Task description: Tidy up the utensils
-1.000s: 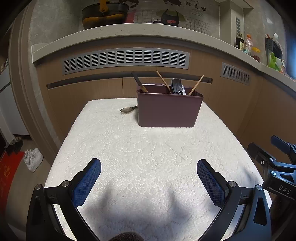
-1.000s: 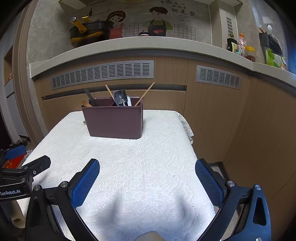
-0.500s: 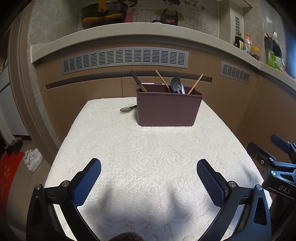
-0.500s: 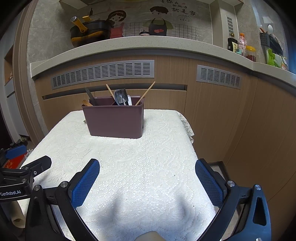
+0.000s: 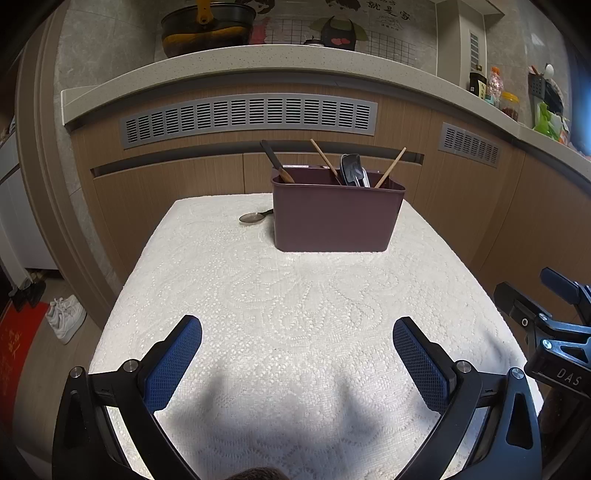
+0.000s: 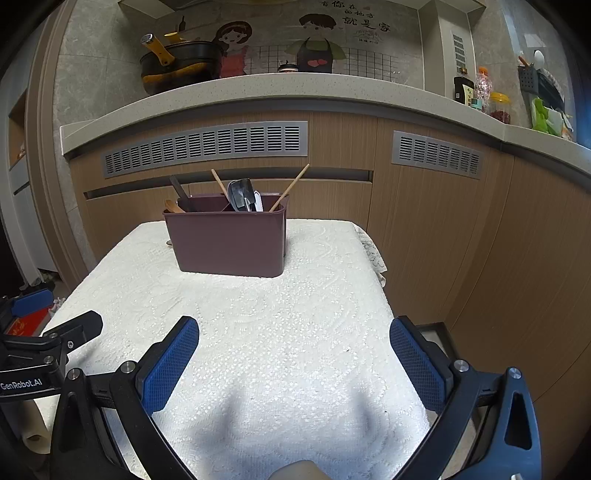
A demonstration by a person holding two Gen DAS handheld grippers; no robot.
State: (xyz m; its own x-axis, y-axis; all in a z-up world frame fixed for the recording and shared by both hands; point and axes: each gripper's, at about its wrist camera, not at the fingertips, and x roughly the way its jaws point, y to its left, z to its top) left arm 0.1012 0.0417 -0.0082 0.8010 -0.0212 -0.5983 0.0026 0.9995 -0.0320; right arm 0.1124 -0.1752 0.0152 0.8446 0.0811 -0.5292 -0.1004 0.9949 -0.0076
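Observation:
A maroon utensil caddy [image 5: 336, 218] stands at the far end of the table, also seen in the right wrist view [image 6: 231, 240]. It holds wooden chopsticks [image 5: 389, 168], a black spatula [image 5: 352, 171] and a dark-handled wooden utensil [image 5: 275, 160]. A metal spoon [image 5: 253, 217] lies on the cloth just left of the caddy. My left gripper [image 5: 297, 354] is open and empty above the near part of the table. My right gripper [image 6: 293, 354] is open and empty to its right.
A white lace cloth [image 5: 295, 295] covers the table. Wooden cabinets with vents [image 5: 247, 114] stand behind it under a counter with a pot [image 5: 207, 26] and bottles [image 6: 484, 88]. White shoes [image 5: 64, 319] lie on the floor at left.
Both grippers have drifted slightly; the caddy sits a little lower and nearer in the right wrist view. Nothing on the table has moved.

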